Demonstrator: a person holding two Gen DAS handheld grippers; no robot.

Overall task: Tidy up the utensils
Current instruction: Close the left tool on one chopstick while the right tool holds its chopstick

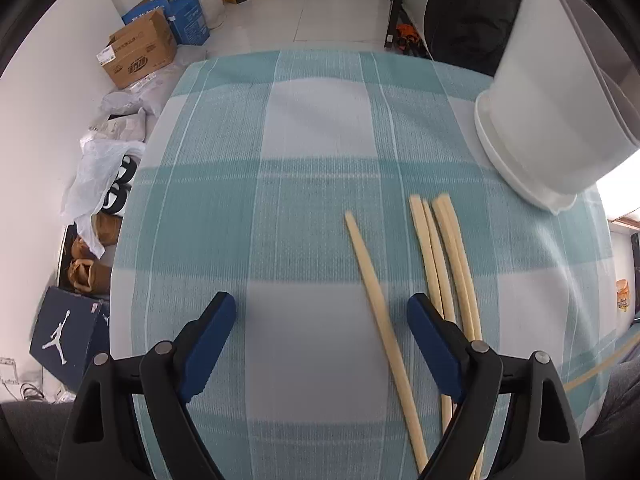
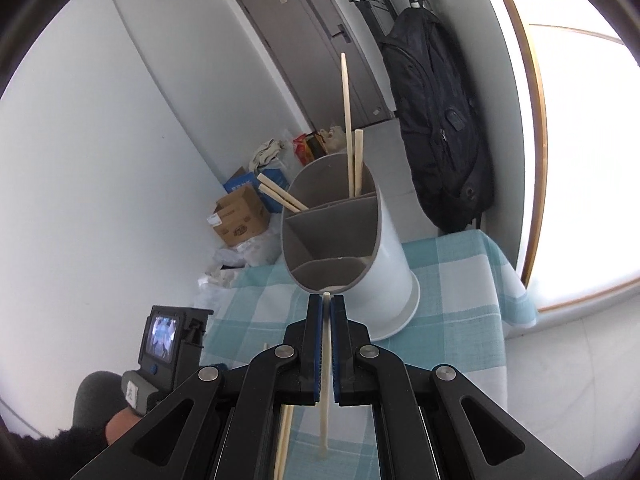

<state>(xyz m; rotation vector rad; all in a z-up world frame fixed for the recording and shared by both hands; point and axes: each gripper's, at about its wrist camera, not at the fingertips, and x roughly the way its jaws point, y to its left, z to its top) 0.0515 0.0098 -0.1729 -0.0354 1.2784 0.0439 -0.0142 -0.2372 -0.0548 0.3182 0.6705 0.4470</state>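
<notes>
Several pale chopsticks [image 1: 444,252] lie on the checked tablecloth [image 1: 312,128]; one chopstick [image 1: 380,320] lies apart between my left gripper's fingers. My left gripper [image 1: 322,312] is open, low over the cloth. The white utensil holder [image 1: 552,112] stands at the right; in the right wrist view the holder [image 2: 344,240] has grey dividers and several chopsticks [image 2: 352,152] in its far compartments. My right gripper [image 2: 327,304] is shut on a chopstick [image 2: 326,380], its tip at the holder's near rim.
The left hand-held gripper's body with a small screen [image 2: 168,340] shows at the lower left. A black backpack [image 2: 440,120] hangs behind the table. Cardboard boxes [image 1: 140,52] and bags [image 1: 104,172] lie on the floor beyond the table's left edge.
</notes>
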